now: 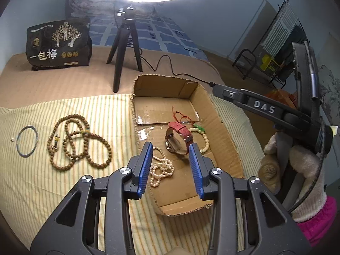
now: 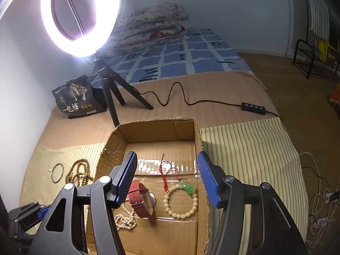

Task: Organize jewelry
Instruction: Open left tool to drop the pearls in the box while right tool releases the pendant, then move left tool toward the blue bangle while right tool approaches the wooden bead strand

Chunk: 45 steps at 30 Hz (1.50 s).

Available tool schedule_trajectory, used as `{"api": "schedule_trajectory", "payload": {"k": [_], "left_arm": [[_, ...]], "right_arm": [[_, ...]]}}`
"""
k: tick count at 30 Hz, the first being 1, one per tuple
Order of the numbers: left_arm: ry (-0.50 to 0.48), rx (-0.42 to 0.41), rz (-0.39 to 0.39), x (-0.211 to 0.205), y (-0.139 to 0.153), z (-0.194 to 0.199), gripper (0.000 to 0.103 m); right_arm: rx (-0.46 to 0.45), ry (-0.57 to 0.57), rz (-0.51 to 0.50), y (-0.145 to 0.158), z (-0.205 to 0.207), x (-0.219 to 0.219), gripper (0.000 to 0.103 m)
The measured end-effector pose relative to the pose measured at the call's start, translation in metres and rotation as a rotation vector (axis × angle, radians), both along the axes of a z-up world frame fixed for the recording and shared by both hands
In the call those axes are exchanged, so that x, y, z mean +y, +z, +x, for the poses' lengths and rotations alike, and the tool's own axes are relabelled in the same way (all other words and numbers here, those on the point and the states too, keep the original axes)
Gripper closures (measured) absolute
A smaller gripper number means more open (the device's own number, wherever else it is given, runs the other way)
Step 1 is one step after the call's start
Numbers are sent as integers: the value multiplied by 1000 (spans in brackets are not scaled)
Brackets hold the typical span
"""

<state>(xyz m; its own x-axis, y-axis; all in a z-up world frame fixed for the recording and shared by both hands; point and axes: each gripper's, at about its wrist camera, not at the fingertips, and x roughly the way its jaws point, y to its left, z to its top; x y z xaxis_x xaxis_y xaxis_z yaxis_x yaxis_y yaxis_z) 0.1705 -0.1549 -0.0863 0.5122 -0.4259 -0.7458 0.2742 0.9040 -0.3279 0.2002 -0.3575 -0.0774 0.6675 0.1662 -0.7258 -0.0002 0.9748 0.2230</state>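
An open cardboard box (image 1: 212,110) (image 2: 153,131) lies on a striped cloth. Inside it are a red-strapped watch (image 1: 178,137) (image 2: 140,199), a cream bead bracelet with a green charm (image 1: 201,136) (image 2: 180,199), a red cord (image 1: 180,116) (image 2: 164,174) and a pearl string (image 1: 161,170) (image 2: 125,218). A brown bead necklace (image 1: 78,142) (image 2: 79,173) and a thin metal bangle (image 1: 27,141) (image 2: 57,173) rest on the cloth to the left of the box. My left gripper (image 1: 171,165) hovers open over the pearls and watch. My right gripper (image 2: 166,180) hangs open above the box, holding nothing.
A ring light on a black tripod (image 1: 125,53) (image 2: 110,93) stands behind the box, its cable and controller (image 2: 252,107) trailing right. A dark snack bag (image 1: 58,44) (image 2: 78,95) sits back left. A gloved hand (image 1: 297,170) holds the right gripper's handle. Folded bedding (image 2: 153,25) lies farther back.
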Motion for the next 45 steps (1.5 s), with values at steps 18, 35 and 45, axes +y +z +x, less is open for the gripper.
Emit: {"api": "schedule_trajectory", "payload": {"k": [18, 35, 45], "left_arm": [[121, -32, 61, 73, 5, -6, 43], [321, 34, 47, 176, -19, 7, 35], [395, 122, 38, 227, -54, 21, 35]], "right_arm": [[-23, 54, -11, 18, -15, 31, 31], [-8, 172, 69, 16, -16, 94, 23], [77, 264, 72, -9, -1, 157, 23]]}}
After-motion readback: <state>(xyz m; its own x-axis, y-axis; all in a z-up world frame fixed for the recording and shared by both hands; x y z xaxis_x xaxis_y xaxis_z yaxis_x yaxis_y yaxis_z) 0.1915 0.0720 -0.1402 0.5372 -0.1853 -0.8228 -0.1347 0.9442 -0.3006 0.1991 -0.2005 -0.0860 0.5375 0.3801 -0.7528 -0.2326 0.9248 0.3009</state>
